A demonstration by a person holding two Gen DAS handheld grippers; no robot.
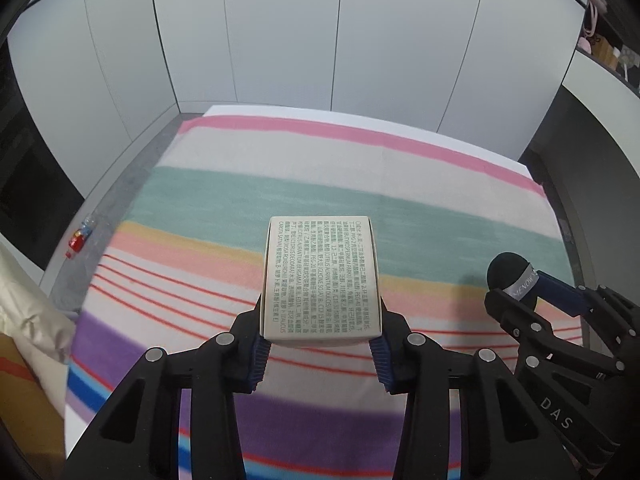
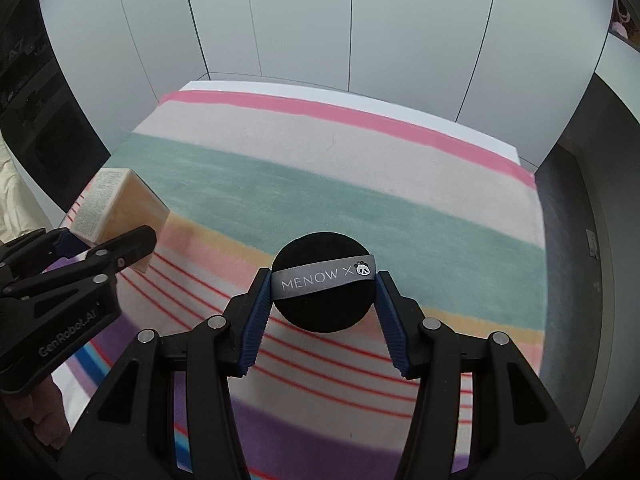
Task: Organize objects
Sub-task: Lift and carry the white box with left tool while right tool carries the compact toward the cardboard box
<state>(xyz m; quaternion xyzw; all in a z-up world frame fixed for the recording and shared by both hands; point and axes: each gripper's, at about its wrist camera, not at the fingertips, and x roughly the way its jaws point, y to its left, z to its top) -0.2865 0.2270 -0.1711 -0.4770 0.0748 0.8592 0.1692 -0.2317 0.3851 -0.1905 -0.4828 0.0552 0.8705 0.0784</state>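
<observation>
A cream carton box [image 1: 320, 276] printed with small text hangs above the striped cloth, and my left gripper [image 1: 320, 316] is shut on its two sides. In the right wrist view the same box [image 2: 120, 208] shows at the left, with the left gripper [image 2: 100, 248] around it. My right gripper [image 2: 324, 296] is shut on a round black powder puff [image 2: 324, 312] with a grey ribbon reading MENOW X. From the left wrist view the puff [image 1: 510, 272] and the right gripper [image 1: 520, 296] appear at the right edge.
A striped cloth [image 1: 280, 184] in pink, teal, peach, red and purple covers the table. White panel walls stand behind. A small red toy [image 1: 78, 240] lies on the grey floor at the left. A cream cushion [image 1: 28, 300] sits at the near left.
</observation>
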